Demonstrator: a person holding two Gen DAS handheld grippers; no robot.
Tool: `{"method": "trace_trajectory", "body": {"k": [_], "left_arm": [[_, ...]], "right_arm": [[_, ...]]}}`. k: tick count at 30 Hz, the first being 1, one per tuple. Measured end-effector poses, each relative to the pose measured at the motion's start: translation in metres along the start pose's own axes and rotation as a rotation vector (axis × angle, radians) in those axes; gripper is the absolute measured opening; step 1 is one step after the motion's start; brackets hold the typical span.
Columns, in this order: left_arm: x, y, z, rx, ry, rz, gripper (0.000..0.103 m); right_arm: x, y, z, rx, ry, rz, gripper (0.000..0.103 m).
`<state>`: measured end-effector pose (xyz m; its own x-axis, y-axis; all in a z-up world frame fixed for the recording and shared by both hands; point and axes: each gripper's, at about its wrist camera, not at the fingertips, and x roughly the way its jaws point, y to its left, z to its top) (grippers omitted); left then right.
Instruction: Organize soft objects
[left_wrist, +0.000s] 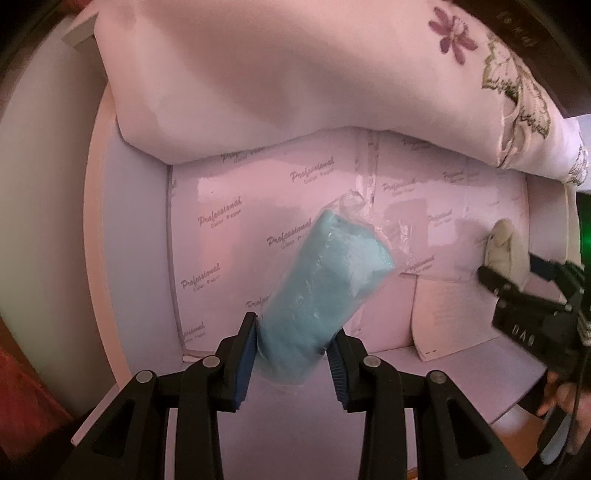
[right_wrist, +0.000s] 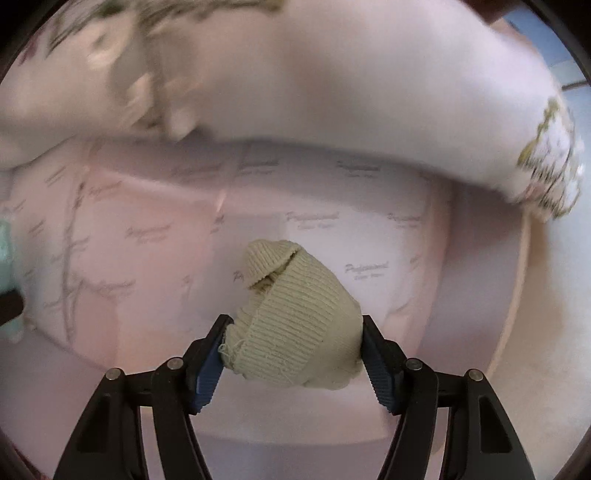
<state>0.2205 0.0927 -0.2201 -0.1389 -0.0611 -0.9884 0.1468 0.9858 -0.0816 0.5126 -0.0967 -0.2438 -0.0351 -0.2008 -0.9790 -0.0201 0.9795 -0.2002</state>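
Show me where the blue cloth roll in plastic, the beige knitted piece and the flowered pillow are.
blue cloth roll (left_wrist: 325, 280): left wrist view, middle of the wrapped roll.
beige knitted piece (right_wrist: 295, 317): right wrist view, ribbed middle.
flowered pillow (left_wrist: 280, 70): left wrist view, plain pink face.

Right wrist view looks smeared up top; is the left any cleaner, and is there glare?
Right wrist: floral pillow motion-blurred, knit bundle sharp. Left wrist: crisp, pillow print readable, pink cast, glare patches on the printed liner, wrapped blue cloth clear; both fisheye-bent.
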Motion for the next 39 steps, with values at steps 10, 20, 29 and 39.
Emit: {"method": "trace_trajectory", "body": {"k": [10,20,29,39], "left_arm": [[-0.039,-0.002,0.000,-0.029,-0.162,-0.010,0.036],[-0.067,-0.002,0.003,-0.056,-0.295,-0.019,0.036],[-0.093,-0.003,0.006,-0.063,-0.408,-0.014,0.036],[-0.117,-0.002,-0.001,-0.067,-0.503,-0.019,0.036]], "right_arm": [[0.017,-0.006,-0.002,0.047,0.059,0.048,0.073],[0.020,0.007,-0.024,0.012,0.059,0.017,0.073],[0.013,0.004,-0.022,-0.012,0.056,0.007,0.073],[0.008,0.013,-0.027,-0.038,0.048,-0.010,0.072]]}}
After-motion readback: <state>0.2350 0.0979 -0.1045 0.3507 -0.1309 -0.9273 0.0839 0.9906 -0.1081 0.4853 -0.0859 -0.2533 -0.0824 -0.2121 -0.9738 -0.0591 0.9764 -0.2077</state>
